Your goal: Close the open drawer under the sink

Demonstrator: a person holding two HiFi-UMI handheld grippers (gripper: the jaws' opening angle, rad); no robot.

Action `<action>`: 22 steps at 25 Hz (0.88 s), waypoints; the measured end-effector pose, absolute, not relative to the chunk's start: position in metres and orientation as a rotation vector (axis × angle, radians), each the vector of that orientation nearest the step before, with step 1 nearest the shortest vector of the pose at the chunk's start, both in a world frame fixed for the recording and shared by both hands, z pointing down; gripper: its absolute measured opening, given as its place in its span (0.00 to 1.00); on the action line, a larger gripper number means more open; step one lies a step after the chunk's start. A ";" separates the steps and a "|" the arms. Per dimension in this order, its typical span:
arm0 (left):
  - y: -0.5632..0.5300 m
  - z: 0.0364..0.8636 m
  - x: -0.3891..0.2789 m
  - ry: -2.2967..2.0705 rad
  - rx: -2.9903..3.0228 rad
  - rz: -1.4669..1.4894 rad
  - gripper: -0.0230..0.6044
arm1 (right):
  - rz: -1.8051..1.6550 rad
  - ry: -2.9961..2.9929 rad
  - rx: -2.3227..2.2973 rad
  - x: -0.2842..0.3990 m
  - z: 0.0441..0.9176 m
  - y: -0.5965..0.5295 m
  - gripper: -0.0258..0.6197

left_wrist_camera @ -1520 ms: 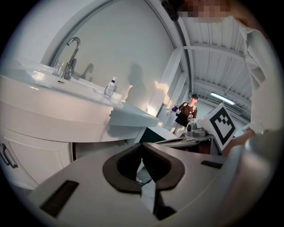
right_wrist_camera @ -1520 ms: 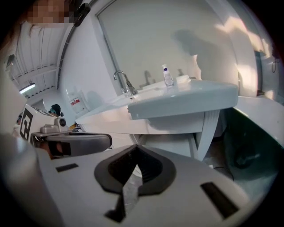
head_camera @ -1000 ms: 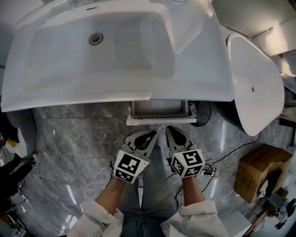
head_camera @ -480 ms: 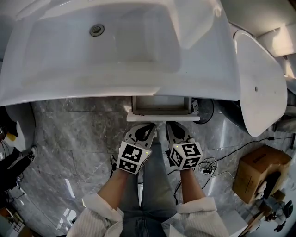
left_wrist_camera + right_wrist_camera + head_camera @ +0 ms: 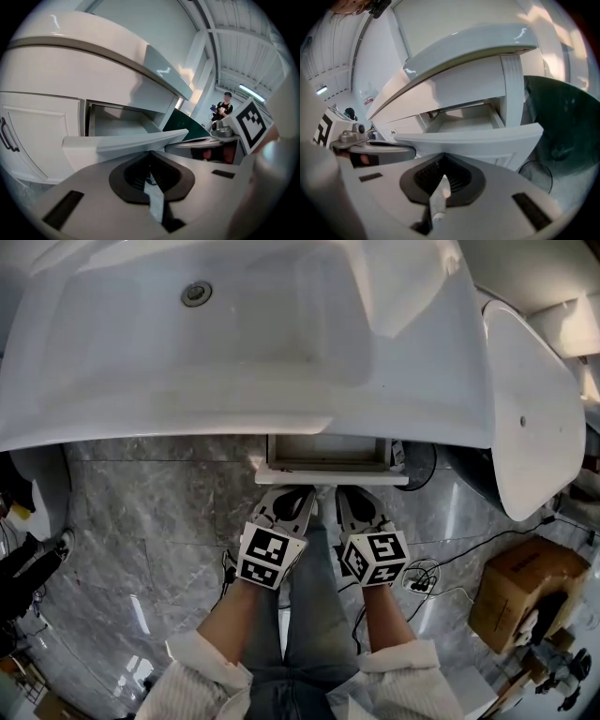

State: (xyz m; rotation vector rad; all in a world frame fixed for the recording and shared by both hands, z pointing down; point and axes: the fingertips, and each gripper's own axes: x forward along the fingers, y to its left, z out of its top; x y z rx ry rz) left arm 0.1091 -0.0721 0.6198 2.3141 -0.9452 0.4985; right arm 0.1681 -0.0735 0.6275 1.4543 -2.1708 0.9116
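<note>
The white drawer (image 5: 330, 465) stands open under the white sink (image 5: 234, 334), its front panel (image 5: 333, 479) jutting past the basin's edge. Both grippers are held side by side right against that panel. My left gripper (image 5: 298, 493) is shut with nothing in it, tips at the panel's left half. My right gripper (image 5: 352, 493) is also shut and empty, at the right half. In the left gripper view the drawer front (image 5: 126, 143) lies just beyond the gripper (image 5: 150, 152). The right gripper view shows the drawer front (image 5: 487, 140) just past the gripper (image 5: 443, 154), with the drawer's inside bare.
A white toilet (image 5: 525, 409) stands to the right of the sink, with a dark round bin (image 5: 422, 470) between them. A cardboard box (image 5: 516, 592) and cables (image 5: 427, 577) lie on the grey marble floor. A cabinet door (image 5: 28, 136) adjoins the drawer on the left.
Both grippers have moved forward from a short gap to the drawer's front panel. The drawer stands about as far out as before.
</note>
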 end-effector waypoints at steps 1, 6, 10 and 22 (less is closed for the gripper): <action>-0.073 0.619 0.109 -0.946 2.313 0.499 0.06 | 0.912 -2.171 1.459 0.168 0.627 -0.074 0.05; -0.077 0.619 0.110 -0.964 2.304 0.502 0.06 | 0.901 -2.174 1.494 0.169 0.626 -0.077 0.05; -0.083 0.621 0.108 -0.971 2.304 0.498 0.06 | 0.901 -2.178 1.505 0.167 0.626 -0.084 0.05; -0.102 0.621 0.108 -0.963 2.304 0.510 0.06 | 0.881 -2.179 1.506 0.168 0.625 -0.104 0.05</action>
